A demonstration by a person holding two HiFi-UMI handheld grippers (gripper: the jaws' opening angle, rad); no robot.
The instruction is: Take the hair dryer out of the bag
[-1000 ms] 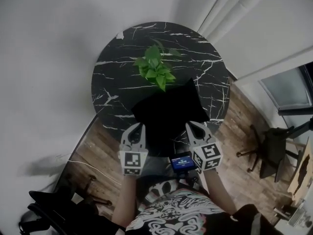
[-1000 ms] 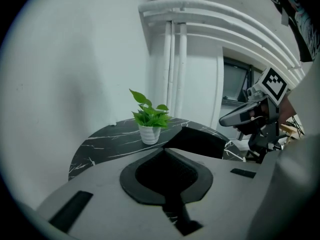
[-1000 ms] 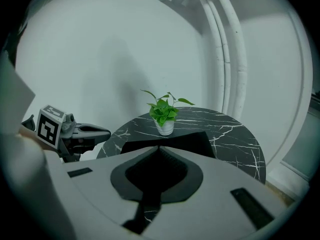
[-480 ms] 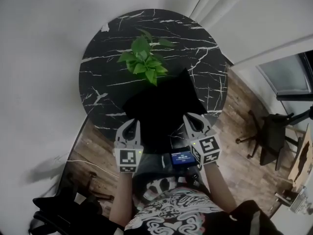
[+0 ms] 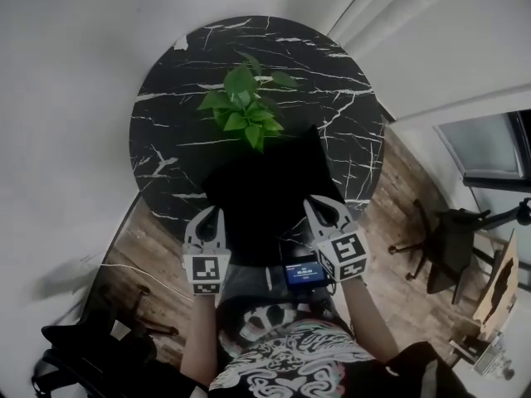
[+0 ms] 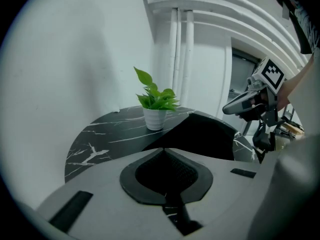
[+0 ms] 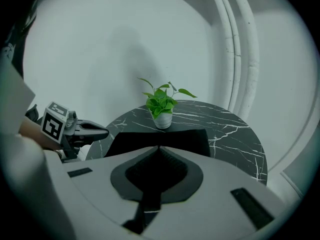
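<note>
Still unseen, the hair dryer is presumably inside the black bag (image 5: 270, 193), which lies flat with the plant (image 5: 245, 110) just behind it. The left gripper (image 5: 209, 216) and right gripper (image 5: 322, 208), jaws together and empty, have dipped slightly beside the bag's near corners; no grasp has begun.

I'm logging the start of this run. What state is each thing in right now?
Black bag: lying flat on the table, contents not visible.
Potted plant: upright, behind the bag.
Left gripper: shut, empty, at the bag's near edge.
Right gripper: shut, empty, at the bag's near edge.
</note>
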